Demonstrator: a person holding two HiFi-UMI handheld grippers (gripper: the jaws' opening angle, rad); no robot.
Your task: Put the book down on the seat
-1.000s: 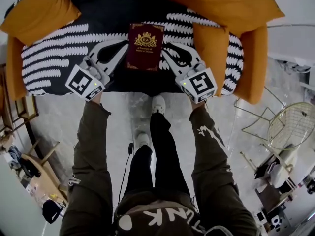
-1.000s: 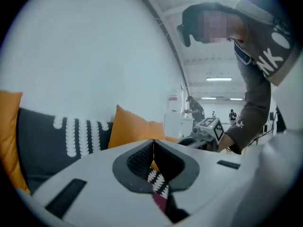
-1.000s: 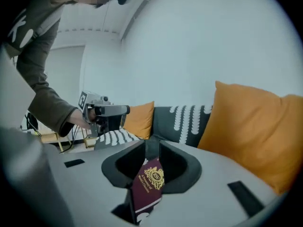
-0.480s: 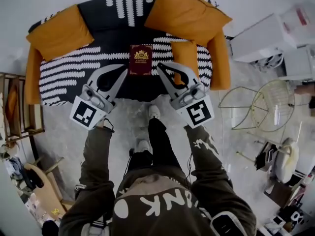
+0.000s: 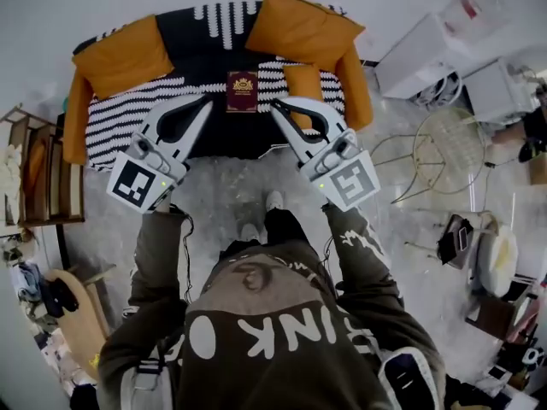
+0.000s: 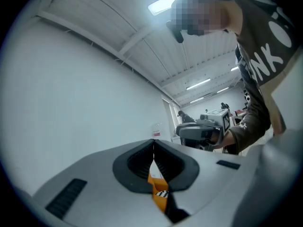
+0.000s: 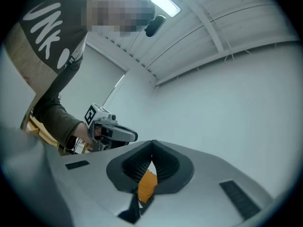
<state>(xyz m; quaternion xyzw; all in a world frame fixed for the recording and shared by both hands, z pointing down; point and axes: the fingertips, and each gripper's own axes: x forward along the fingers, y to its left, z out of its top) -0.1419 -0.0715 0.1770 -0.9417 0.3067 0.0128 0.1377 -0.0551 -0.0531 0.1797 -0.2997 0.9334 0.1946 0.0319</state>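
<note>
A dark red book (image 5: 242, 91) with a gold crest lies flat on the black-and-white patterned seat (image 5: 128, 118) of a sofa. My left gripper (image 5: 208, 102) hovers to the book's lower left, jaws shut and empty. At the book's lower right my right gripper (image 5: 275, 106) is raised too, shut with nothing in it. Neither touches the book. In the left gripper view the jaws (image 6: 153, 150) meet tip to tip against a white wall. The right gripper view shows its jaws (image 7: 152, 151) closed the same way, with the other gripper (image 7: 110, 129) beyond.
Orange cushions (image 5: 120, 55) (image 5: 293, 29) lean on the sofa back, and a smaller one (image 5: 304, 82) stands right of the book. A wire chair (image 5: 449, 155) and white boxes (image 5: 423, 58) stand at the right. A wooden shelf (image 5: 41, 178) is at the left. My shoes (image 5: 273, 202) are on the grey floor.
Both grippers have drawn back and up from the book, which stays on the seat. The right jaws have closed. The view has pulled away, so the sofa looks smaller.
</note>
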